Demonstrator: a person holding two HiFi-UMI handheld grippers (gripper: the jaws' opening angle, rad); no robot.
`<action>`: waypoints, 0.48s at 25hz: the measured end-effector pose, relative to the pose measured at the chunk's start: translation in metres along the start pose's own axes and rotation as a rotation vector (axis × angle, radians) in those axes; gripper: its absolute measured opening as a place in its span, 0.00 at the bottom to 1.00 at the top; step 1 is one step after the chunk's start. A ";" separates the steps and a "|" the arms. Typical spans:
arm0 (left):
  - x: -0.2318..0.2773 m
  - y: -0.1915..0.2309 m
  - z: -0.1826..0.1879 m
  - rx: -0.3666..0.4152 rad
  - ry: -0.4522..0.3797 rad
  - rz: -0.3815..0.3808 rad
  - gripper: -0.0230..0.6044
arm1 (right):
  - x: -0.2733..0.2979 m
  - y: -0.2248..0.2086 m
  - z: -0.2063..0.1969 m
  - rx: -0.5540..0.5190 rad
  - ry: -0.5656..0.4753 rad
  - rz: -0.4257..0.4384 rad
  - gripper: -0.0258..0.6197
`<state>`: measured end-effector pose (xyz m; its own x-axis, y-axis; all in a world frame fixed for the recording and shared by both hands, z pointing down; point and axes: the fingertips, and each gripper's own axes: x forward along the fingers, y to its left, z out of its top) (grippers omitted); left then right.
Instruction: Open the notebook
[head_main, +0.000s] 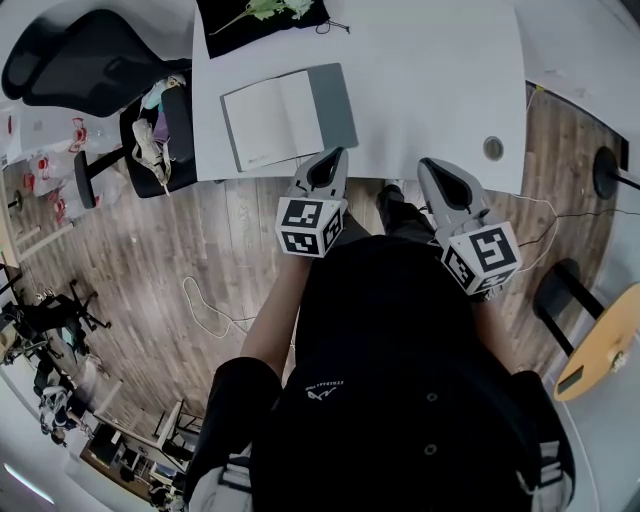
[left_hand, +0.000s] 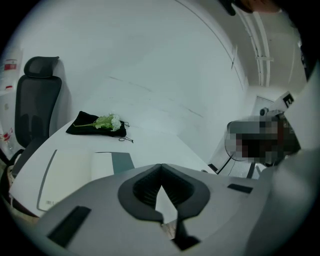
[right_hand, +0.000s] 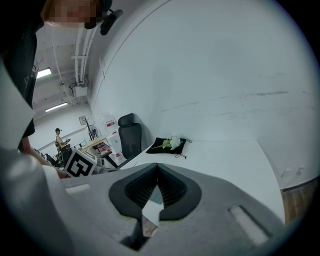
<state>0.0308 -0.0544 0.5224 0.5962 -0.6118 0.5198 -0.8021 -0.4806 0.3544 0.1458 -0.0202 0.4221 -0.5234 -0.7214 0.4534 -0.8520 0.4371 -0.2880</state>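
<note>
Off the tabletop's left edge I see a black office chair (head_main: 75, 55), empty and pushed close. At the far edge, towards the left corner, a black cloth (head_main: 262, 25) lies flat with a sprig of pale green and white flowers (head_main: 272, 8) on top.

The notebook (head_main: 288, 117) lies open in the near left part of the tabletop (head_main: 430, 70), just inside the near edge. A white page faces up on its left and a grey-green leaf or cover is spread flat on its right. In the left gripper view the same spread sits beyond and to the left of my jaws, page pale, cover darker.

My left gripper (head_main: 331, 158) hangs at the near edge, just by the notebook's near right corner, pointing at the table and tilted down. Its jaws are clenched tight, pad to pad, with nothing caught between them; only bare white table and a bit of floor show through the gap behind the tips. I cannot tell from the head view whether the tip touches the notebook, but its own view shows the book lying apart from it.

My right gripper (head_main: 433, 166) hovers at the same near edge, well to the right of the notebook, also tilted down. Its jaws are pressed together and empty.

Further right, near the near right corner, a small round grommet (head_main: 493, 148) is set into the tabletop.
</note>
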 end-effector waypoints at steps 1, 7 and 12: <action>-0.004 -0.003 0.005 0.001 -0.013 -0.007 0.05 | 0.001 0.001 0.000 -0.003 0.001 0.003 0.05; -0.025 -0.013 0.032 0.007 -0.081 -0.026 0.05 | 0.006 0.007 0.001 -0.016 0.002 0.019 0.05; -0.041 -0.020 0.044 0.019 -0.123 -0.027 0.05 | 0.008 0.011 0.001 -0.027 0.006 0.028 0.05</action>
<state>0.0242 -0.0476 0.4599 0.6184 -0.6700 0.4106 -0.7854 -0.5091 0.3521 0.1326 -0.0215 0.4220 -0.5471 -0.7055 0.4505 -0.8369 0.4715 -0.2780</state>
